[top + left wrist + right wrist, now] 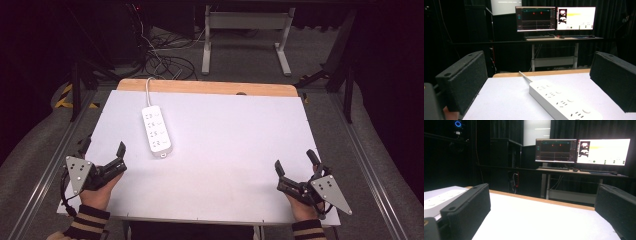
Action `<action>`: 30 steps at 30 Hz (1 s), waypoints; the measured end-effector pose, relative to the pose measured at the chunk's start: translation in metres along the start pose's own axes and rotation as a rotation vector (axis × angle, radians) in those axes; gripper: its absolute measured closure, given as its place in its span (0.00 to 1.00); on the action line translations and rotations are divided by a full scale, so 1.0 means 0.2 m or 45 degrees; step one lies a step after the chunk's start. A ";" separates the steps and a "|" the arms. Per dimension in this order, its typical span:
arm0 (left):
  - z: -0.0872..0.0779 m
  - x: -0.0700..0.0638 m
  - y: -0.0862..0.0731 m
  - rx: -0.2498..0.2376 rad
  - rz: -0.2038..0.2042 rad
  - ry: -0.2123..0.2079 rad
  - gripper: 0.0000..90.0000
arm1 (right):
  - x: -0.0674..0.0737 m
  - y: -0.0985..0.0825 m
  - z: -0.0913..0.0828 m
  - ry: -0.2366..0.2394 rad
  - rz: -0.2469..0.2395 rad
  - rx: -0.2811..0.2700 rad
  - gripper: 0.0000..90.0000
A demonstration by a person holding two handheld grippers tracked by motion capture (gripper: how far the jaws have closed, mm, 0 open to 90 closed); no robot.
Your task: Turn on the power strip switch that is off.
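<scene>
High view: my left gripper and right gripper rest at the near corners of the white table, both wide, nothing held; the power strip lies left of centre, cord running to the far edge, nearer my left. Left gripper view: jaws spread wide, power strip just ahead between them, untouched. Right gripper view: jaws wide, the strip off beyond one jaw. I judge this the start; next, left reaches forward and closes across the strip's body.
</scene>
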State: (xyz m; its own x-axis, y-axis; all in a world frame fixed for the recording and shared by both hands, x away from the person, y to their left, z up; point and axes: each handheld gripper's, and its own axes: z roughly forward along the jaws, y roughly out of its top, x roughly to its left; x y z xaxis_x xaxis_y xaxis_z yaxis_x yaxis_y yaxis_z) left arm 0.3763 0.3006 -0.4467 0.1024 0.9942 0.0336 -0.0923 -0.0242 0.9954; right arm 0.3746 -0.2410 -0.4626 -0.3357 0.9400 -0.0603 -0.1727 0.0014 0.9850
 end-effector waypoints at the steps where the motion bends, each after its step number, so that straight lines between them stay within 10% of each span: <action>1: 0.00 0.00 0.00 -0.006 -0.001 -0.002 0.02 | 0.00 0.00 0.00 0.006 -0.010 0.004 0.01; 8: -0.01 0.01 0.01 -0.022 0.012 -0.069 0.06 | 0.01 0.00 0.01 0.011 -0.009 0.013 0.01; 22: -0.03 0.01 0.04 0.050 -0.027 -0.131 0.99 | 0.00 0.00 0.01 0.020 -0.004 0.008 0.02; 30: -0.02 0.00 0.08 0.167 -0.091 -0.187 1.00 | 0.00 0.00 0.00 0.024 -0.001 0.004 0.03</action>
State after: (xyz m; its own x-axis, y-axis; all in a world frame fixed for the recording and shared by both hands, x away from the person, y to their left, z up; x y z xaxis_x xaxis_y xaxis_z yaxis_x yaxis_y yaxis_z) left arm 0.3716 0.3015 -0.4317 0.2485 0.9680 -0.0347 0.0493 0.0232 0.9985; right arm 0.3752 -0.2398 -0.4624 -0.3528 0.9335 -0.0644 -0.1700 0.0037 0.9854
